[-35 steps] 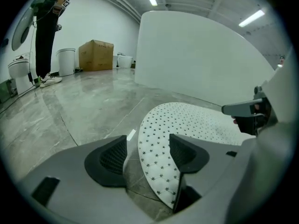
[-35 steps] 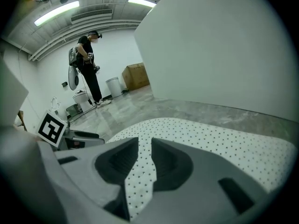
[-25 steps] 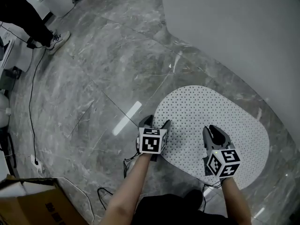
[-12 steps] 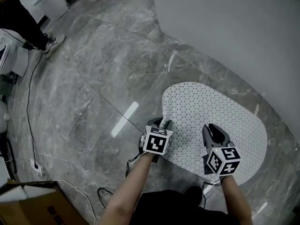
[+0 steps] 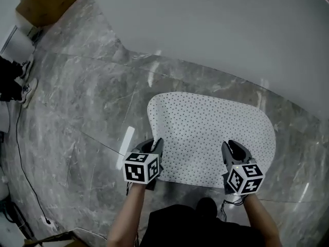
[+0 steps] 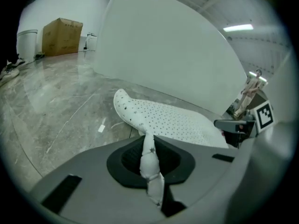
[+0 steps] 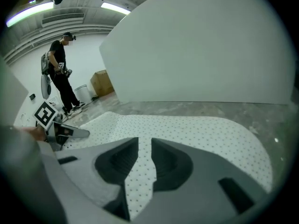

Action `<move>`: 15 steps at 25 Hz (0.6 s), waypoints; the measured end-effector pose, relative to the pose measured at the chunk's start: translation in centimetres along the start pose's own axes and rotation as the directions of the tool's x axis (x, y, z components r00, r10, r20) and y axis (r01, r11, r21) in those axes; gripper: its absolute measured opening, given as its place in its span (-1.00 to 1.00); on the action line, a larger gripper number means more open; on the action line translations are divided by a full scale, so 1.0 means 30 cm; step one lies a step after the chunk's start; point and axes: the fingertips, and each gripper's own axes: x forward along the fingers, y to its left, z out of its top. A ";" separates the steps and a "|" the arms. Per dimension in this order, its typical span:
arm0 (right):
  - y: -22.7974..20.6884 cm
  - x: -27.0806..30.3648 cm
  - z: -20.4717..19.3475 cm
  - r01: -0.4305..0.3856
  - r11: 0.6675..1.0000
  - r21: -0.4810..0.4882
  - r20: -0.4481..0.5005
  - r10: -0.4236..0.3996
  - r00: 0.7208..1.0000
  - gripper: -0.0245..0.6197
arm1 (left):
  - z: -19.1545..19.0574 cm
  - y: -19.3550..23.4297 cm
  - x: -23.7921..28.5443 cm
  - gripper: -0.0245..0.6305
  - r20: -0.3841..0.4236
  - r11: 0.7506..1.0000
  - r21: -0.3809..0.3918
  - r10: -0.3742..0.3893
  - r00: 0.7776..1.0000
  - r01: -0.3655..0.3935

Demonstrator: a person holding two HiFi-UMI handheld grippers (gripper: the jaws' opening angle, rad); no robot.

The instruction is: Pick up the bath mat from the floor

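Note:
The white bath mat (image 5: 208,135), dotted with small holes, lies spread on the grey marble floor below a white wall. Its near edge is raised off the floor. My left gripper (image 5: 156,146) grips the mat's near left edge. In the left gripper view a fold of the bath mat (image 6: 149,160) is pinched between the jaws, which have just been closing. My right gripper (image 5: 234,147) is shut on the near right edge, and in the right gripper view the bath mat (image 7: 139,171) fills the gap between its jaws. Each gripper shows in the other's view: the right gripper (image 6: 232,124) and the left gripper (image 7: 80,133).
A curved white wall (image 5: 231,30) stands just behind the mat. A cardboard box (image 5: 49,1) and a white bin (image 5: 18,44) are at the far left. A black cable (image 5: 19,153) runs over the floor on the left. A person (image 7: 60,73) stands far off.
The left gripper has shut on the mat's left edge. Both grippers have moved, and the mat has swung round with them and sits square to the wall, its near edge raised.

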 end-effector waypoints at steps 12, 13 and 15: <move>-0.567 -0.387 -0.172 0.366 0.886 0.284 -0.012 -0.378 0.926 -0.65 | 0.117 -0.310 0.059 -0.85 0.053 0.992 0.006 -0.125 0.991 0.125; -0.608 -0.414 -0.182 0.386 0.870 0.306 -0.014 -0.402 0.916 -0.65 | 0.124 -0.341 0.072 -0.85 0.049 0.991 0.014 -0.136 0.990 0.135; -0.686 -0.465 -0.197 0.431 0.838 0.334 -0.013 -0.453 0.891 -0.65 | 0.134 -0.402 0.098 -0.85 0.038 0.987 0.034 -0.159 0.986 0.158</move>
